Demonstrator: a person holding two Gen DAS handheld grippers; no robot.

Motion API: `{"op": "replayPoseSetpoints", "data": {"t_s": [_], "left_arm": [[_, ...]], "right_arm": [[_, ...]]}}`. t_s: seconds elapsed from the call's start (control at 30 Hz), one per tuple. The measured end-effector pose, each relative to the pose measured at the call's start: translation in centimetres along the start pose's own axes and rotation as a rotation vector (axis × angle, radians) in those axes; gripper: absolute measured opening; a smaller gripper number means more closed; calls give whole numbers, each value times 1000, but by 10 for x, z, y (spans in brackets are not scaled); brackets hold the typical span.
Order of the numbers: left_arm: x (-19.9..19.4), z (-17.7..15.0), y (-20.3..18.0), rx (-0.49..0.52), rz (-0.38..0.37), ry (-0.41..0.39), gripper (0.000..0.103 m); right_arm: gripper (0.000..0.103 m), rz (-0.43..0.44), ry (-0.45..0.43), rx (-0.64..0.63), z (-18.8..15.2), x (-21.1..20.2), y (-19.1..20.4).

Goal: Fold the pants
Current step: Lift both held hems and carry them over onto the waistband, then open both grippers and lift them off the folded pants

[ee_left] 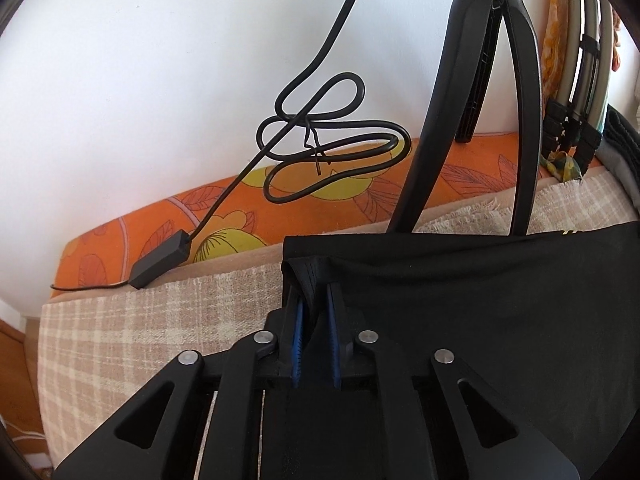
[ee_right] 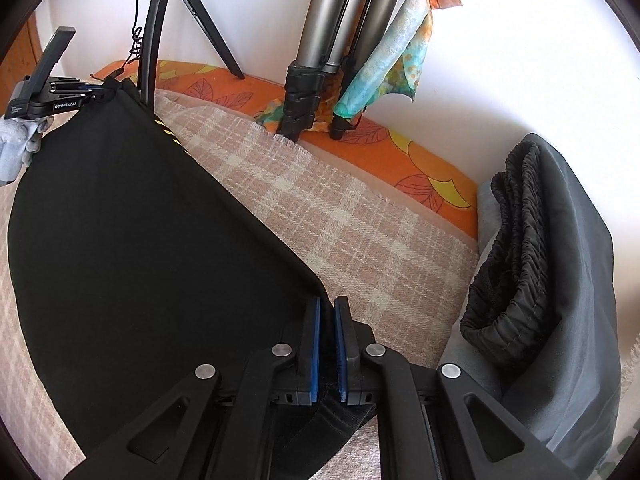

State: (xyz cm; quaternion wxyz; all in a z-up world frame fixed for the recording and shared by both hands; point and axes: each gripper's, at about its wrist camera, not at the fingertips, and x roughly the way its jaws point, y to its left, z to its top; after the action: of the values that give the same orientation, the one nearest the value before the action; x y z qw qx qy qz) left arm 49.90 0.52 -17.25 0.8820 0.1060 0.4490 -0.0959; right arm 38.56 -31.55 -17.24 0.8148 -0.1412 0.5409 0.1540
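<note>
Black pants [ee_right: 132,232] with a small yellow mark are held stretched above a beige plaid blanket [ee_right: 340,216]. My left gripper [ee_left: 315,292] is shut on one corner of the pants [ee_left: 480,300], the fabric bunched between its blue pads. It also shows in the right wrist view [ee_right: 100,90] at the far left end of the cloth. My right gripper [ee_right: 327,304] is shut on the opposite corner, the cloth pinched low between its blue pads.
A black tripod [ee_left: 472,100] and a grey tripod [ee_right: 320,60] stand on the orange flowered sheet [ee_left: 224,208] by the white wall. A coiled black cable [ee_left: 332,140] with an adapter hangs there. Folded dark and grey garments [ee_right: 532,264] lie at right.
</note>
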Motion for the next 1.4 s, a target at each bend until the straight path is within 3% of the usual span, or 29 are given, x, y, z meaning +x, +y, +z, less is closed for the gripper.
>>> {"op": "replayPoseSetpoints", "data": {"t_s": [0.23, 0.53, 0.63, 0.67, 0.73, 0.77, 0.8, 0.93, 1.03, 1.13, 1.27, 1.4], "left_arm": [[-13, 12, 3, 8, 36, -87, 2], [14, 28, -4, 36, 94, -47, 2], [17, 31, -5, 48, 136, -35, 6], [16, 33, -6, 41, 147, -35, 14], [8, 33, 0, 1, 142, -36, 28], [2, 33, 3, -13, 131, -43, 28], [-4, 34, 5, -15, 129, -50, 28], [-37, 27, 6, 11, 130, -86, 32], [-76, 8, 4, 19, 86, -131, 36], [-111, -15, 2, 21, -13, -153, 36], [-154, -55, -12, 90, -94, -158, 36], [-166, -88, -18, 117, -159, -132, 40]], "right_arm": [[0, -22, -35, 36, -3, -8, -2], [0, -71, -19, 73, -1, 4, -4], [0, -79, -17, 72, 0, 5, -3], [0, -76, -19, 81, 0, 4, -4], [10, -84, -23, 87, -1, 0, -4], [32, -104, -22, 89, -1, -3, -4], [42, -121, -28, 92, -2, -7, -5], [41, -142, -88, 116, -7, -37, -7], [42, -132, -134, 121, -11, -67, 1], [42, -97, -182, 80, -15, -96, 24], [44, 28, -213, 29, -19, -124, 69], [46, 149, -223, -23, -25, -131, 125]]}}
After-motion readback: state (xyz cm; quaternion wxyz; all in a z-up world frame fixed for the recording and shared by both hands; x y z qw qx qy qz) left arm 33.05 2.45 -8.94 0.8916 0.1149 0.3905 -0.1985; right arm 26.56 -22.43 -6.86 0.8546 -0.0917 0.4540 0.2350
